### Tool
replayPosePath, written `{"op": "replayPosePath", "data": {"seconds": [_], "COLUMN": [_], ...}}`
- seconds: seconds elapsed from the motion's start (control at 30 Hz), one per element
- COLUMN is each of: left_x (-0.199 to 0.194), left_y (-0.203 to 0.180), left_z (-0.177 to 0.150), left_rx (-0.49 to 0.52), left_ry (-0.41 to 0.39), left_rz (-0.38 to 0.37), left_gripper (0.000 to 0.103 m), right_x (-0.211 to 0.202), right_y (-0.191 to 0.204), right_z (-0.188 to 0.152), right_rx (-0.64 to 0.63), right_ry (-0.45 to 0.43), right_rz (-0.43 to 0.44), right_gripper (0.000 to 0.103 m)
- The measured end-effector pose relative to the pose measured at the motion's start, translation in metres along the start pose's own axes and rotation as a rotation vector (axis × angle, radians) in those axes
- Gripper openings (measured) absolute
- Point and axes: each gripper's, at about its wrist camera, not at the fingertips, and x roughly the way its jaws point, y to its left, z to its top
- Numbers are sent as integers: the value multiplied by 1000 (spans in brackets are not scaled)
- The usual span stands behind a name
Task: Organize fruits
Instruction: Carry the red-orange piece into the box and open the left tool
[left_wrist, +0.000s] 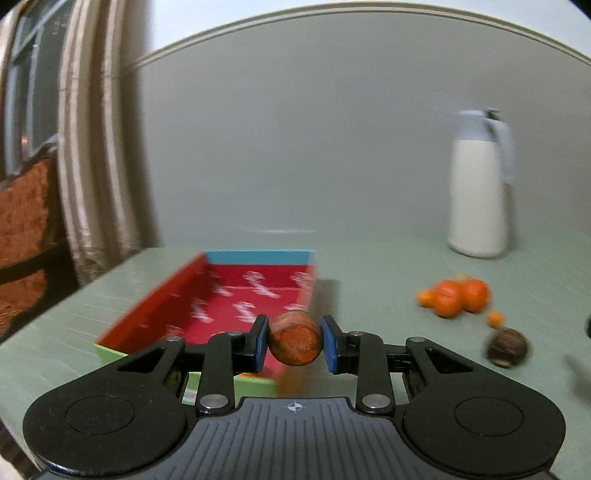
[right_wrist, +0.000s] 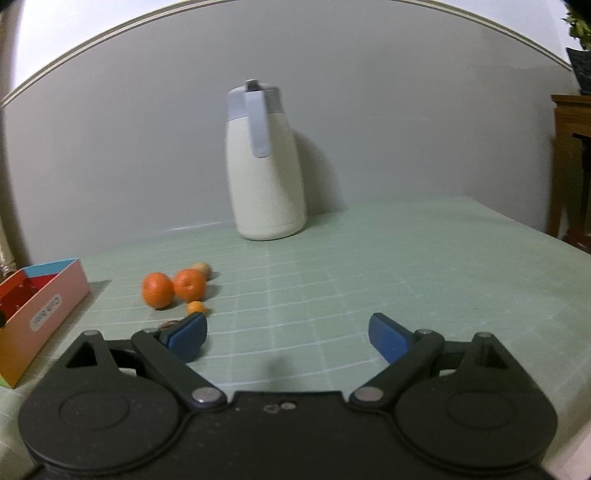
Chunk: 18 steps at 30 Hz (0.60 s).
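My left gripper (left_wrist: 294, 341) is shut on a small orange-brown fruit (left_wrist: 294, 345) and holds it above the near right corner of a red-lined box (left_wrist: 236, 295) with a blue far wall. Two oranges (left_wrist: 460, 297), small orange fruits (left_wrist: 495, 318) and a dark round fruit (left_wrist: 506, 347) lie on the table to the right. My right gripper (right_wrist: 286, 334) is open and empty, low over the table. In the right wrist view the oranges (right_wrist: 173, 288), a small orange fruit (right_wrist: 196, 307) and a tan fruit (right_wrist: 201, 269) lie ahead left, and the box (right_wrist: 44, 306) is at far left.
A white jug with a pale blue lid (left_wrist: 480, 184) stands at the back by the wall; it also shows in the right wrist view (right_wrist: 266, 166). The table has a pale green gridded mat (right_wrist: 369, 266). A curtain (left_wrist: 96, 147) hangs left; wooden furniture (right_wrist: 569, 155) stands right.
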Motion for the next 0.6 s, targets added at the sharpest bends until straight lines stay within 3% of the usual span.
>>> {"op": "replayPosePath", "data": {"seconds": [0.3,0.6], "left_x": [54,74], "left_y": [64,81], "left_z": [8,3], "left_rx": [-122,-144], "left_ry": [105,171], "left_rz": [150,178], "left_gripper": [31,31], "right_x": [5,14], "right_y": [35,58], "right_z": [-3,-5], "right_rx": [-42,-57], "right_ry": [20,40], "right_rz": [69,120], "right_gripper": [94,94]}}
